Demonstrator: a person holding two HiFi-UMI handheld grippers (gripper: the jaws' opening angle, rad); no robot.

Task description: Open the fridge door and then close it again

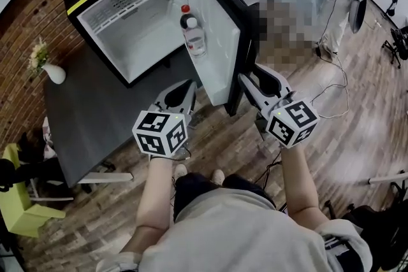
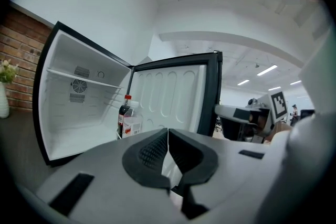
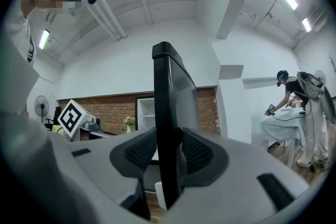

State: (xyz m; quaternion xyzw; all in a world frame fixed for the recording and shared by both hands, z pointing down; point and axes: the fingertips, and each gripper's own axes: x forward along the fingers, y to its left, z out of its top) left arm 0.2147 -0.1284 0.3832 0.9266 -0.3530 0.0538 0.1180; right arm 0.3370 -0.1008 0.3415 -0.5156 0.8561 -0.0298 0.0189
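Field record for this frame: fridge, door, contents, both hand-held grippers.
fridge: on dark table, open
door: swung wide
door shelf: two bottles, upright
left hand-held gripper: shut, empty
right hand-held gripper: shut on door edge
other: vase on table, left of fridge

Head view steeply down; gripper views level, close; all share fridge door (image 1: 218,57)

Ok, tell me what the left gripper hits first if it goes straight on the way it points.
The shut left gripper would likely meet the inner face of the door first, just right of the bottles; depth is unclear.
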